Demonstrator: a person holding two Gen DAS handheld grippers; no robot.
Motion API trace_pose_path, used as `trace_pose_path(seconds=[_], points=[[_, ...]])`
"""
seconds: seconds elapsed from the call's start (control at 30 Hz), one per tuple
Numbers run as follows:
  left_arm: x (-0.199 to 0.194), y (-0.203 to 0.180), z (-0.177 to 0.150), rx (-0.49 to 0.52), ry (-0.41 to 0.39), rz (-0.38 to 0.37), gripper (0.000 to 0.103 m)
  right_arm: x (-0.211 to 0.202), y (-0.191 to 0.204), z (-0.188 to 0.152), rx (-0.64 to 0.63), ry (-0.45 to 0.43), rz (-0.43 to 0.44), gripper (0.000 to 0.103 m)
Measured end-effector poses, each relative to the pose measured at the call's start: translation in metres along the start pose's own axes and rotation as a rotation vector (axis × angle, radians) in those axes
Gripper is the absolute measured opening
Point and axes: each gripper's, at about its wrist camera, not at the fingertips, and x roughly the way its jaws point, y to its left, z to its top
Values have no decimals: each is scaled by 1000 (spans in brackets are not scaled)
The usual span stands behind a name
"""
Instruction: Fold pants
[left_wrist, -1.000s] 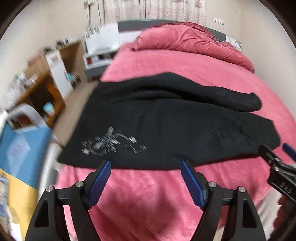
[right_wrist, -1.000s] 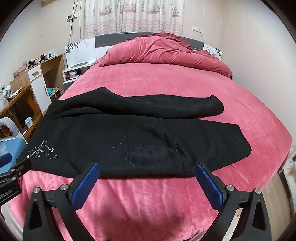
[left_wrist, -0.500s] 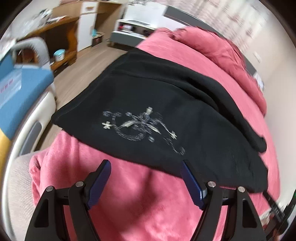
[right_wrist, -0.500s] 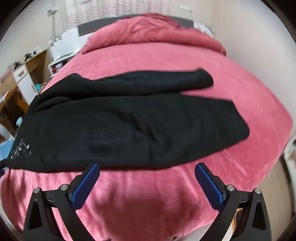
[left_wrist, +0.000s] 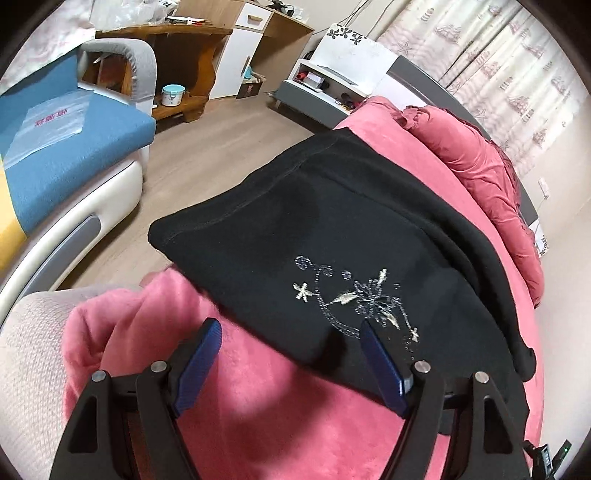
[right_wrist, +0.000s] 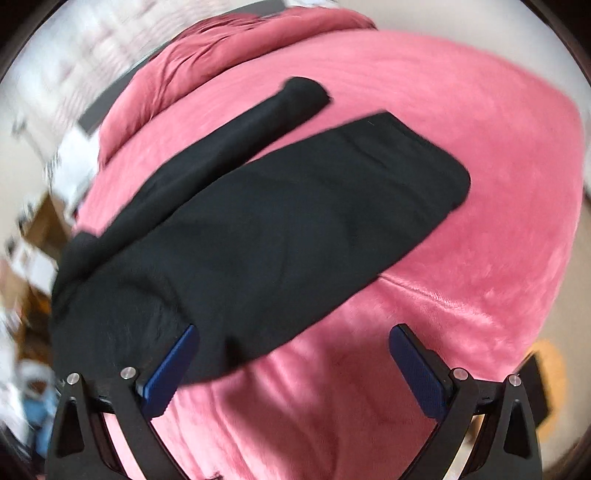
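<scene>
Black pants (left_wrist: 332, 229) lie spread on a pink bed (left_wrist: 280, 398), waistband at the left edge, with a silver floral embroidery (left_wrist: 354, 299) near the front hem. My left gripper (left_wrist: 288, 332) is open and empty, straddling the near edge of the pants close to the embroidery. In the right wrist view the pants (right_wrist: 258, 229) show both legs, one lying apart at the back. My right gripper (right_wrist: 291, 336) is open and empty, just above the near edge of the front leg.
A blue and white sofa (left_wrist: 55, 155) stands left of the bed. A wooden desk (left_wrist: 207, 55) and a white nightstand (left_wrist: 332, 74) stand by the wall. A bunched pink duvet (left_wrist: 480, 158) lies at the head of the bed (right_wrist: 480, 258).
Both grippers have dropped closer to the pants' near edge. The left one has swung toward the waistband end, the right one toward the leg end. Both stayed open.
</scene>
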Motion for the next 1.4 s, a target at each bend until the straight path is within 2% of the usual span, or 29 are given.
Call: trace_pose_path(seconds=[0.17, 0.27, 0.37, 0.4, 0.43, 0.47, 0.5, 0.57, 0.6, 0.63, 0.67, 0.77, 0.93, 1.07, 1.27, 1.4], points=[[6, 2, 2, -5, -26, -1, 78, 9, -42, 11, 279, -18, 107, 93], [9, 7, 7, -60, -41, -25, 78, 11, -53, 18, 363, -49, 142, 91], [17, 9, 11, -100, -33, -12, 78, 13, -46, 19, 369, -54, 115, 90], [21, 8, 12, -106, -25, 5, 78, 11, -39, 15, 343, -61, 97, 80], [24, 7, 13, -105, -11, 25, 77, 12, -30, 16, 300, -60, 74, 56], [26, 5, 14, -103, -5, 42, 76, 16, -25, 17, 268, -48, 54, 44], [28, 3, 14, -102, -2, 58, 72, 21, -25, 22, 255, -36, 38, 30], [31, 2, 16, -102, 10, 76, 50, 26, -29, 26, 262, -33, 40, 25], [31, 3, 16, -100, 17, 79, 42, 24, -30, 27, 271, -42, 52, 21], [31, 5, 16, -98, 21, 73, 25, 21, -34, 26, 271, -52, 59, 18], [29, 7, 17, -100, 24, 48, 15, 16, -36, 26, 260, -65, 57, 12], [16, 11, 14, -89, 6, 13, 8, 3, -39, 31, 209, -114, 25, 9], [-22, -3, 9, 0, -74, -32, 7, -16, -50, 44, 204, -155, -8, 9], [-56, -15, 1, 63, -103, -59, 7, -38, -70, 46, 214, -179, -55, 9], [-90, -7, -24, 84, -80, -59, 7, -55, -90, 41, 208, -174, -77, 9], [-83, 0, -40, 90, -20, 8, 8, -53, -109, 32, 223, -152, -101, 9]])
